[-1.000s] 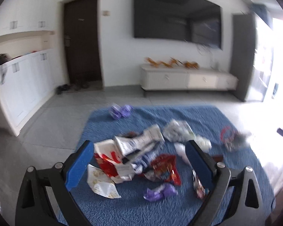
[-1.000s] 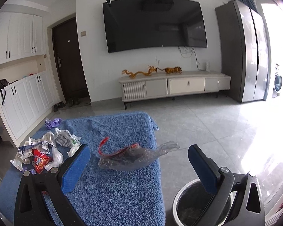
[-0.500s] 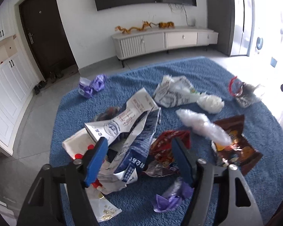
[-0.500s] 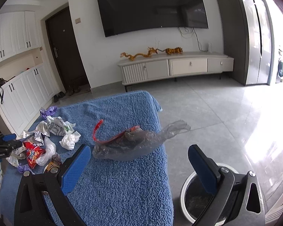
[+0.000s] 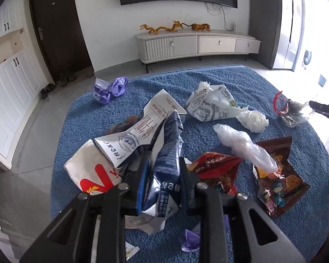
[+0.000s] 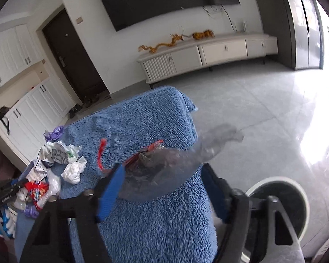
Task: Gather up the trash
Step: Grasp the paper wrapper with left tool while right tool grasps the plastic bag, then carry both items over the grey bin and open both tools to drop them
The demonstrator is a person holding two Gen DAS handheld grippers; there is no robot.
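My left gripper (image 5: 163, 182) is closing, pads pinching the crumpled dark-blue printed carton (image 5: 167, 160) amid litter on the blue fleece cloth (image 5: 208, 81) — my right gripper (image 6: 162, 194) is closing around the clear red-trimmed plastic bag (image 6: 164, 168), not yet pinched.

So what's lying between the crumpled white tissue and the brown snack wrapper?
A crumpled clear plastic bag lies between the white tissue and brown snack wrapper, overlapping the wrapper's top; left wrist view.

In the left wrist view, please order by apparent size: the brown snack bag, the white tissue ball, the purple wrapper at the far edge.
1. Brown snack bag, though it is nearest the camera.
2. Purple wrapper and white tissue ball look alike; unranked.
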